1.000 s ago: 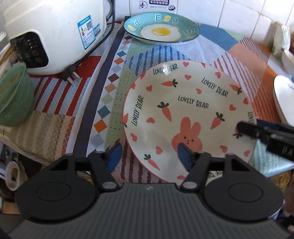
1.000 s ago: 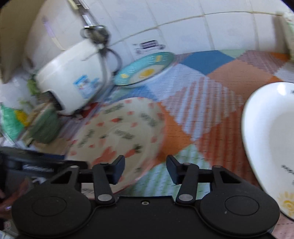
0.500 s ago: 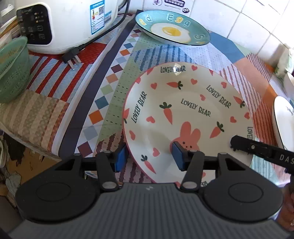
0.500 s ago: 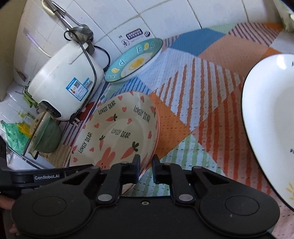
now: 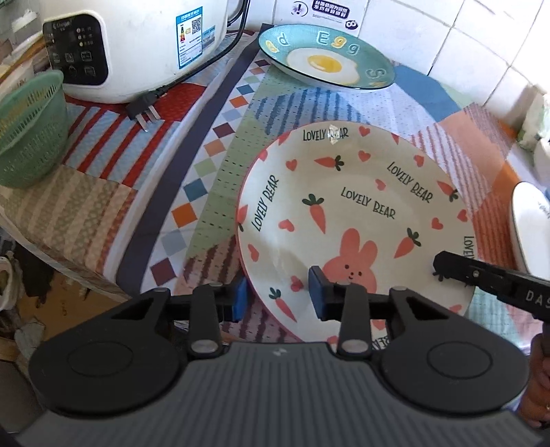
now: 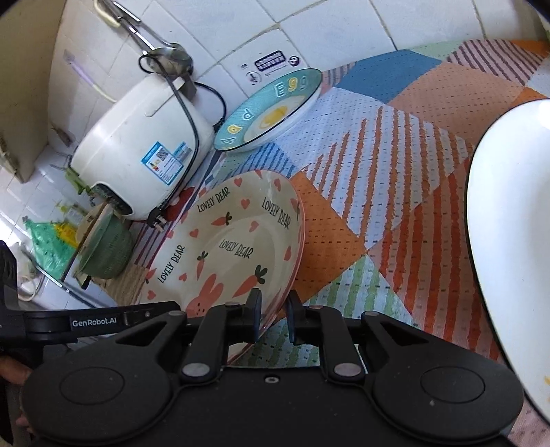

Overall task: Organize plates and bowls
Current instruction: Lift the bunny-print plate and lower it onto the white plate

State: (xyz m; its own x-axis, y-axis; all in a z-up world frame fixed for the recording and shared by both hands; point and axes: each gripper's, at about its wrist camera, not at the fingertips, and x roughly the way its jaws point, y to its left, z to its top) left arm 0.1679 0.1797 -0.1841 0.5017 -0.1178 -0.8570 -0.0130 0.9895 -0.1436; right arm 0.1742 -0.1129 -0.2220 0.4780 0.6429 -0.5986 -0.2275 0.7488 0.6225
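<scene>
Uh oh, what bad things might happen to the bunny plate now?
The bunny plate is pinched only at its rim by the right gripper, so it might slip and drop. The left gripper has been closing over the rim but may not grip yet. If lifted unevenly, it could bump the egg plate or white plate.

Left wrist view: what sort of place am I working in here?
Most likely a home kitchen counter: a white rice cooker with its plug lying loose, a tiled wall behind, and a patterned mat carrying the rabbit plate and egg plate.
</scene>
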